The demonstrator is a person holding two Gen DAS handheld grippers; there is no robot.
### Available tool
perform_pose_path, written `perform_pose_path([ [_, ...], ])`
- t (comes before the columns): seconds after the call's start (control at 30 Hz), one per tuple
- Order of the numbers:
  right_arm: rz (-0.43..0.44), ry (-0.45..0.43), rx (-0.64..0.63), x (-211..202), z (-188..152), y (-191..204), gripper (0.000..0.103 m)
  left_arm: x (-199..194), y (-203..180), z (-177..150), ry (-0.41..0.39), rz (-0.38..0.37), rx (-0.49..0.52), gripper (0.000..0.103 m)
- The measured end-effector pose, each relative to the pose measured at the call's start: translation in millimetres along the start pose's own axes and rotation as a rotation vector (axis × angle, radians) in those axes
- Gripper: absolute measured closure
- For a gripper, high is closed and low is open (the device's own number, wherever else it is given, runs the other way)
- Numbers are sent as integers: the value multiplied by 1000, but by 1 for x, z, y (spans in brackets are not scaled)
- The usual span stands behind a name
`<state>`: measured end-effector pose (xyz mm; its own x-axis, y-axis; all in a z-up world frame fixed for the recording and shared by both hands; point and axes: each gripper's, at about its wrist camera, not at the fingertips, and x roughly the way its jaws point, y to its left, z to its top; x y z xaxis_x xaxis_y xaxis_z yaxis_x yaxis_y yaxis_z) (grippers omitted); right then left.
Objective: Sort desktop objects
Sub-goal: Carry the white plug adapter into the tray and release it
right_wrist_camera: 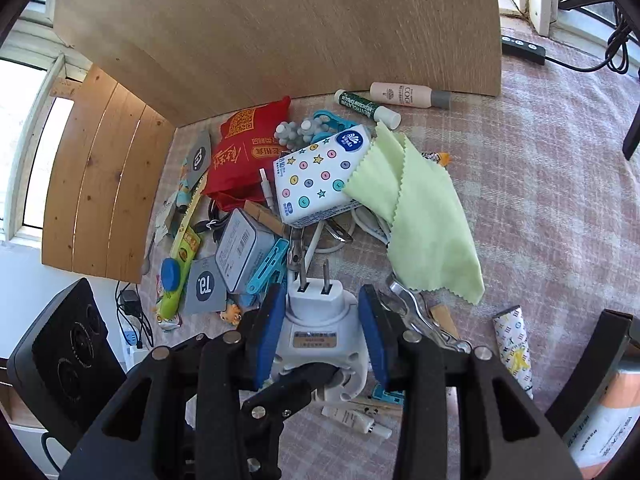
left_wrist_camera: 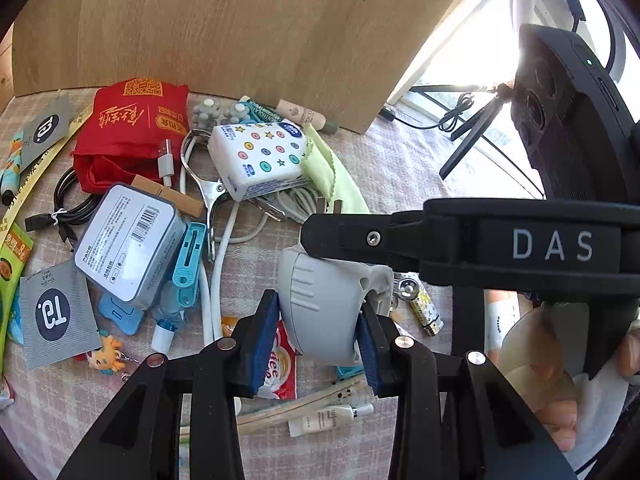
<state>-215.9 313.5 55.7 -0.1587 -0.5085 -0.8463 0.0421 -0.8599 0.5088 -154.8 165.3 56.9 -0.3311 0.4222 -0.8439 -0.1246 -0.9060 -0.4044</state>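
Note:
A grey-white plug adapter (left_wrist_camera: 322,304) with two metal prongs is held above the cluttered table. My left gripper (left_wrist_camera: 316,340) is shut on its rounded body, blue pads on both sides. My right gripper (right_wrist_camera: 322,334) has its blue pads on either side of the same adapter (right_wrist_camera: 318,320), prongs pointing away; small gaps show beside the body. The right gripper's black finger (left_wrist_camera: 360,234) crosses over the adapter in the left wrist view. The left gripper's finger tip (right_wrist_camera: 288,392) shows below the adapter in the right wrist view.
The checked tablecloth (right_wrist_camera: 540,200) carries a pile: red bag (left_wrist_camera: 128,132), tissue pack (left_wrist_camera: 260,160), grey tin (left_wrist_camera: 128,244), green cloth (right_wrist_camera: 416,216), white cables (left_wrist_camera: 216,264), tubes, clips, sachets. A wooden board (left_wrist_camera: 240,28) stands behind. A patterned tube (right_wrist_camera: 514,344) lies right.

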Motion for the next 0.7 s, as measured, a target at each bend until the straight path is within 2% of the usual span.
perform_pose_path([
  [0.3, -23, -58, 24, -80, -43, -36, 65, -16, -73, -19, 5, -81, 86, 68],
  [0.7, -124, -167, 120, -199, -124, -131, 65, 1, -221, -58, 75, -219, 284, 68],
])
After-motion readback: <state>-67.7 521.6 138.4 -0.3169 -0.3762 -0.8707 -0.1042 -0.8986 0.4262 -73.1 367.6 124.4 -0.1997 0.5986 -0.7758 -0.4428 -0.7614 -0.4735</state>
